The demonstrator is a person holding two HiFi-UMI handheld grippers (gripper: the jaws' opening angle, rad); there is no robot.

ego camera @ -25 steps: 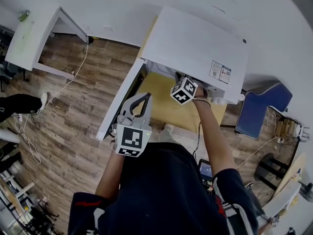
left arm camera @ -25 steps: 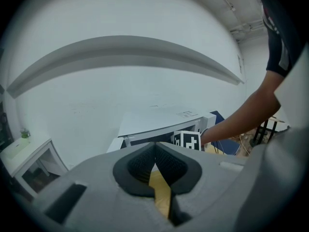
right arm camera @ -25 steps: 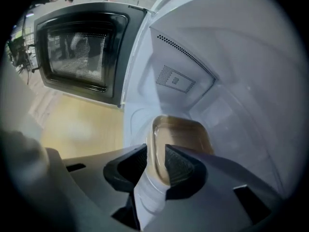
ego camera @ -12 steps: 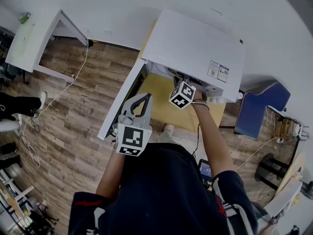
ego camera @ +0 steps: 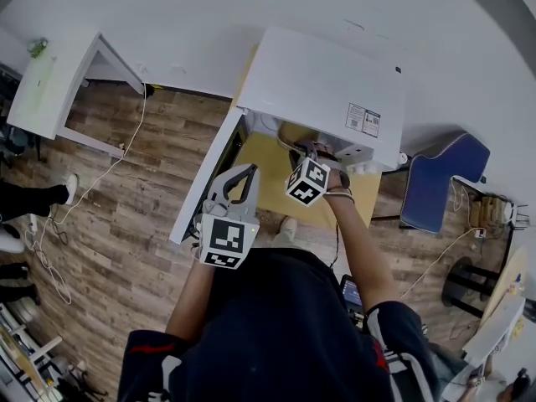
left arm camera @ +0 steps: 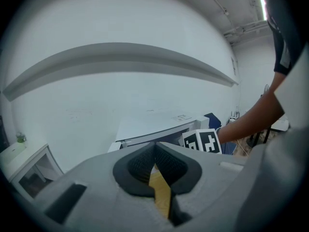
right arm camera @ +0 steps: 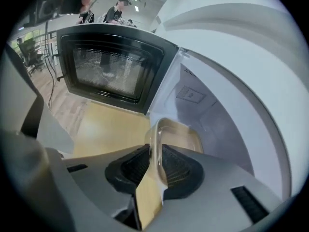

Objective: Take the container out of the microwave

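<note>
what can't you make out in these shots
microwave inside: head view, hidden under its own top.
container near end: right gripper view, behind the right gripper, whose jaws are closing on its rim.
label print: head view, too small to read.

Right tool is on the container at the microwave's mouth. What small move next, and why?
Probably draw the right tool back toward the person: its jaws are closing with the wall of the container between them, the door stands open, and the container is only at the mouth of the microwave.
</note>
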